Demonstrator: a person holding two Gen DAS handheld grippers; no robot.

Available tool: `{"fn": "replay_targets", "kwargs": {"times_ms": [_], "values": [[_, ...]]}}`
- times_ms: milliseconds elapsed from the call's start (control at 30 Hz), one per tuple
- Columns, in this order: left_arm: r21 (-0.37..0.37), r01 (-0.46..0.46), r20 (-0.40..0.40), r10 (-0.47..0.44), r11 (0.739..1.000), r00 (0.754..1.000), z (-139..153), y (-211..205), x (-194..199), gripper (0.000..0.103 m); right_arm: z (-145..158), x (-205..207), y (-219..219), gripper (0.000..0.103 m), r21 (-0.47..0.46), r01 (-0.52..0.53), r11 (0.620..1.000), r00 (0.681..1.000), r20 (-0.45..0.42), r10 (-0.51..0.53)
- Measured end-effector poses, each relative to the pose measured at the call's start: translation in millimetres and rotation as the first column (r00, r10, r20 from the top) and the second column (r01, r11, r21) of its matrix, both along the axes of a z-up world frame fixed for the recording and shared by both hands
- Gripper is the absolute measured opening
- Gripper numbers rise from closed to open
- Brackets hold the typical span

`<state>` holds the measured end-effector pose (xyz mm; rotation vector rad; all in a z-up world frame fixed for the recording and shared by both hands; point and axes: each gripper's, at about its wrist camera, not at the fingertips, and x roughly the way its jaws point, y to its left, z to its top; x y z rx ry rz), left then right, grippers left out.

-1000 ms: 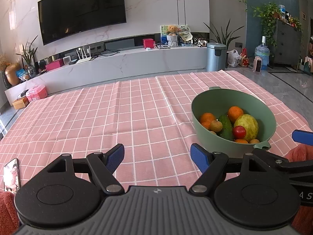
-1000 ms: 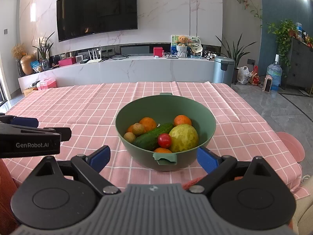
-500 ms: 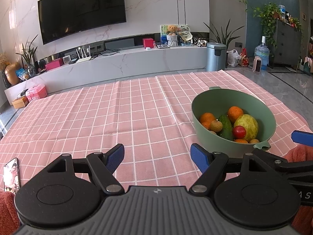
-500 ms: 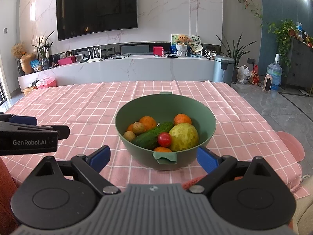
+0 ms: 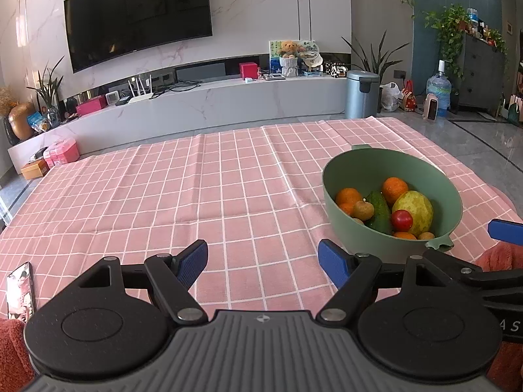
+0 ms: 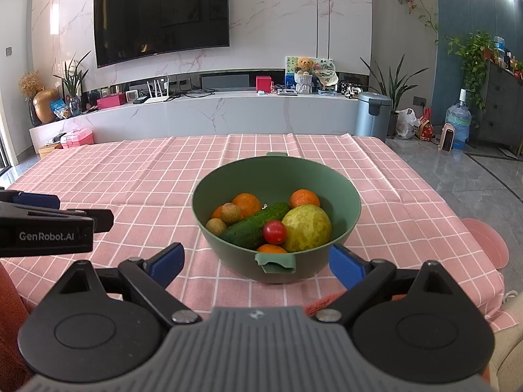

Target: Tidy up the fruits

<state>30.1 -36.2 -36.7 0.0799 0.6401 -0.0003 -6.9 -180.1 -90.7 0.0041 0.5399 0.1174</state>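
A phone [image 5: 20, 289] lies at the surface's left edge, beside the left gripper [image 5: 263, 259], whose fingers are spread and empty over bare pink checked cloth [image 5: 196, 196]. Right of it, the green bowl [image 6: 346, 225] holds the fruit: oranges [image 6: 246, 203], small brown fruits [image 6: 230, 213], a cucumber [image 6: 253, 227], a cherry tomato [image 6: 274, 232] and a large yellow-green guava [image 6: 306, 227]. The right gripper [image 6: 256, 263] faces the bowl, fingers released. The tomato looks soft and slippery, wanting gentle pressure; the cucumber seems firm, best grasped mid-length.
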Motion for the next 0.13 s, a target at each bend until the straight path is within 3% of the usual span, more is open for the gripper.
{"fn": "replay_targets", "kwargs": {"times_ms": [133], "values": [[-0.012, -0.005, -0.001, 0.005, 1.000, 1.000, 0.6, 2.2, 0.7, 0.090, 0.0, -0.1, 0.1, 0.091, -0.001, 0.000, 1.000, 1.000, 0.000, 0.000]]}}
